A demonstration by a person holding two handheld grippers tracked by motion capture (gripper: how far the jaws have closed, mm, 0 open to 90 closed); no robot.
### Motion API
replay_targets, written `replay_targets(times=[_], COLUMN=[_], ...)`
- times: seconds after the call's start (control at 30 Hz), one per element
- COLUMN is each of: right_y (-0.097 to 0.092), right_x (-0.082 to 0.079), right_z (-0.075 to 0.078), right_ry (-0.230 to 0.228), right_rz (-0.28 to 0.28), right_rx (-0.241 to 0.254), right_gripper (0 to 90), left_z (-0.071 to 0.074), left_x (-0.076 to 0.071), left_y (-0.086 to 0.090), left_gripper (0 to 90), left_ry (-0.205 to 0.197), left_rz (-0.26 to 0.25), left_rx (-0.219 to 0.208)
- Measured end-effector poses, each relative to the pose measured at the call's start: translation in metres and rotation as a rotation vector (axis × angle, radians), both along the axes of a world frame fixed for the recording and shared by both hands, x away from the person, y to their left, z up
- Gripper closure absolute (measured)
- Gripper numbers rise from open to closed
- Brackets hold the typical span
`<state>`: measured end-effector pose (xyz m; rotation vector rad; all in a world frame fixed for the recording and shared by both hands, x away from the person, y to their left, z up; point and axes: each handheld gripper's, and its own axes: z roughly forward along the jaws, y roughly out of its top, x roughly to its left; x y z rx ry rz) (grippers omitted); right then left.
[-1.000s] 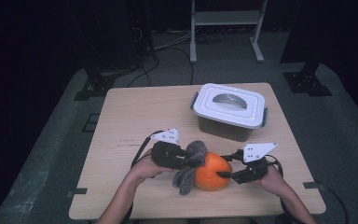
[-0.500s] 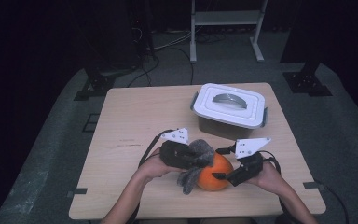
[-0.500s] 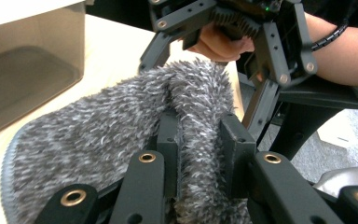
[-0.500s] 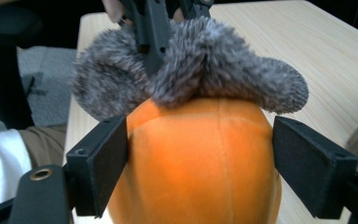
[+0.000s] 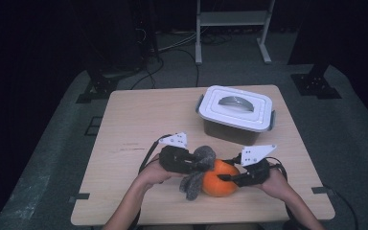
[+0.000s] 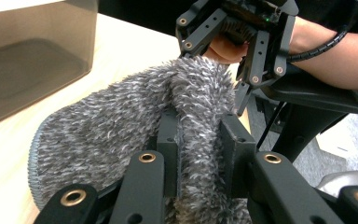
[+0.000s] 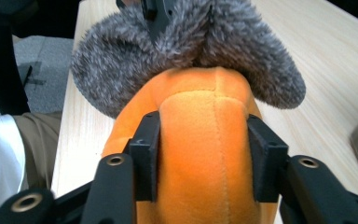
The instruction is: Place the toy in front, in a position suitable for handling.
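High view: wooden table (image 5: 139,120), lidded white box (image 5: 236,109), two grippers meeting at a plush toy near the front edge.
Right gripper (image 7: 200,140), jaws just closing, pinches the orange plush (image 7: 200,154); left gripper (image 6: 199,140) clamps its grey fuzzy cap (image 6: 121,126). The cap hides the plush's top, and the frame bottom cuts off its base.
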<state>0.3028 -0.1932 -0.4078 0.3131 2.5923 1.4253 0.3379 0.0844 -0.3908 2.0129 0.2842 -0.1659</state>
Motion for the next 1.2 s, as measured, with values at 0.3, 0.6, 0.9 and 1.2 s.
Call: replay_targets(times=[0.3,0.6,0.9,1.2], right_y=[0.021,0.045,0.021,0.008], right_x=[0.009,0.016,0.012,0.011], right_z=[0.004,-0.001,-0.009,-0.014], right_ry=[-0.005,0.021,0.026,0.021], right_rz=[0.053,0.093,0.079,0.076], right_rx=[0.095,0.129,0.116,0.116], right_gripper=[56.7,54.8,53.3,52.8], left_z=[0.02,0.022,0.009,0.002], left_x=[-0.006,-0.008,-0.004,-0.002], left_y=[0.021,0.033,0.021,0.023], left_gripper=[72.8,72.7,72.6,72.1], left_ry=[-0.058,-0.057,-0.018,-0.001], left_rz=[0.012,0.034,0.006,0.016], left_rx=[0.027,0.067,0.018,0.011])
